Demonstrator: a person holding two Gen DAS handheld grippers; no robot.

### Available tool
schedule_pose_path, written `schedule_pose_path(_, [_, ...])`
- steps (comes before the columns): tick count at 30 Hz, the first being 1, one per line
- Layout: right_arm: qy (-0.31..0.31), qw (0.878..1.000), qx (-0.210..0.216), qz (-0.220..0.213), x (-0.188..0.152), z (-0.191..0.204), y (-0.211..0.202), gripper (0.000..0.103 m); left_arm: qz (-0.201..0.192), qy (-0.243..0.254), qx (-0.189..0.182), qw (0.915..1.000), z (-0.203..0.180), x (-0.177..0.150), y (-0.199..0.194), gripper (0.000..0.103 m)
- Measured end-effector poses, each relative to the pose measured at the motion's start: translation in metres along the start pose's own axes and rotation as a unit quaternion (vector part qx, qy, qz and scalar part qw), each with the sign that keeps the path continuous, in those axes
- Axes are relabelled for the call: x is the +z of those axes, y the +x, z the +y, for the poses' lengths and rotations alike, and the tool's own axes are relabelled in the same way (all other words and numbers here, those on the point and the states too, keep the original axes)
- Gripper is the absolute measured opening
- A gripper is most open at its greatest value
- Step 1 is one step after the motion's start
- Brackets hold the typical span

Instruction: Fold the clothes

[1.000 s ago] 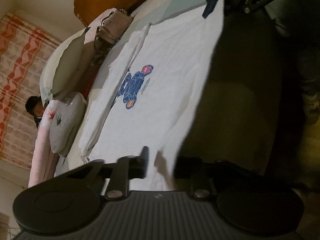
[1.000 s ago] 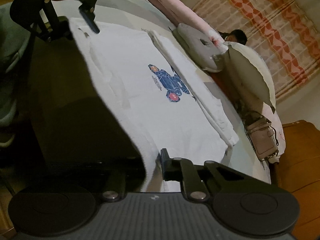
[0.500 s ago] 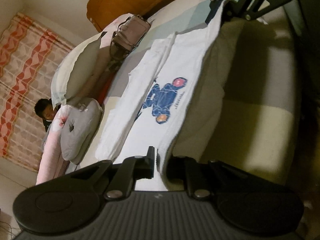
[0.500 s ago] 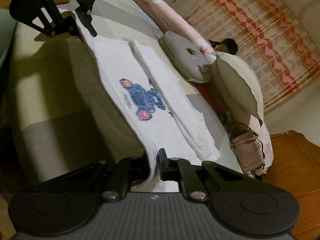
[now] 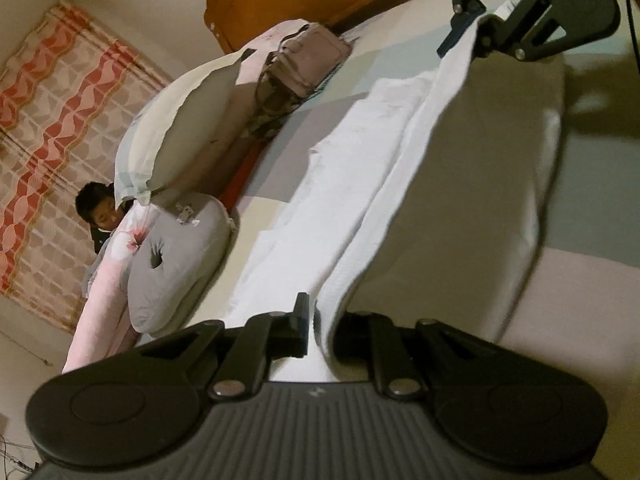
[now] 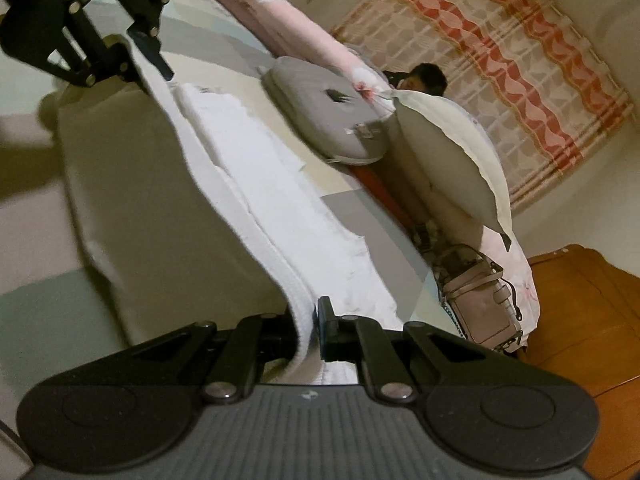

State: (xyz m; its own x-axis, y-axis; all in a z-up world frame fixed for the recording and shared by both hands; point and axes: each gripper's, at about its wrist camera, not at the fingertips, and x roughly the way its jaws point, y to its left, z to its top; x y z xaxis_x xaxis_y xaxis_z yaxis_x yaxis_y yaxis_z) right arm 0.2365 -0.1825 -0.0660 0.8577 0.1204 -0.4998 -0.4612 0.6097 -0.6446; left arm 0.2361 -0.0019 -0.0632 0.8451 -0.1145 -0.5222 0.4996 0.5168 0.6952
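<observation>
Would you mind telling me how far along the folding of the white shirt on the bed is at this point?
Done: the far side of the white T-shirt already lies folded in as a strip on the bed. In hand: the left gripper and right gripper are each shut on the near edge, lifting it off the bed. Left: laying that edge down and making any crosswise fold.

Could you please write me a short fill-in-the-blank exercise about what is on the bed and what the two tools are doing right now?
1. Both tools, left and right, are shut on the edge of a ____ shirt.
2. The shirt lies on a ____.
3. Beside the white pillow lies a pinkish ____.
4. The curtain has red and ____ stripes.

Missing words: white; bed; handbag; white
</observation>
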Motion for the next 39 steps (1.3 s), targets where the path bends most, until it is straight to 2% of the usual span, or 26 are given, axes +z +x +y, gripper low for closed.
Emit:
schedule_pose_path(7, [0.03,1.0,-0.002,0.001,0.016,-0.038,0.06,0.01,-0.004,-0.028,0.002,0.9996,0.04,0.012,0.05,0.012])
schedule_pose_path(15, [0.065,0.998,0.001,0.012,0.028,-0.073,0.134,0.01,0.003,-0.046,-0.001,0.9989,0.066,0.021,0.118,0.012])
schedule_pose_path(23, [0.078,0.996,0.027,0.037,0.019,-0.071,0.194,0.011,0.027,-0.091,-0.028,0.995,0.068,0.008,0.17,0.015])
schedule_pose_path(25, [0.082,0.995,0.034,0.047,0.013,-0.066,0.202,0.014,0.035,-0.107,-0.038,0.9929,0.067,0.004,0.179,0.016])
schedule_pose_path(26, [0.084,0.995,0.034,0.049,0.01,-0.064,0.205,0.016,0.039,-0.115,-0.042,0.9917,0.066,0.002,0.182,0.016])
schedule_pose_path(28, [0.097,0.994,0.028,0.044,0.005,-0.064,0.201,0.03,0.041,-0.128,-0.043,0.9901,0.065,-0.001,0.181,0.019])
schedule_pose_path(30, [0.114,0.992,0.032,0.044,0.002,-0.07,0.191,0.038,0.043,-0.132,-0.037,0.9896,0.068,-0.003,0.174,0.03])
schedule_pose_path(32, [0.127,0.99,0.038,0.042,-0.004,-0.076,0.174,0.049,0.041,-0.136,-0.032,0.9894,0.069,-0.006,0.159,0.045])
schedule_pose_path(33, [0.133,0.989,0.041,0.04,-0.006,-0.079,0.166,0.054,0.037,-0.139,-0.035,0.989,0.071,-0.008,0.151,0.048])
schedule_pose_path(37, [0.161,0.984,0.058,0.038,-0.018,-0.089,0.133,0.055,0.031,-0.16,-0.063,0.9846,0.075,-0.018,0.115,0.06])
schedule_pose_path(39, [0.185,0.979,0.078,0.04,-0.023,-0.092,0.121,0.055,0.029,-0.167,-0.074,0.9828,0.072,-0.022,0.098,0.061])
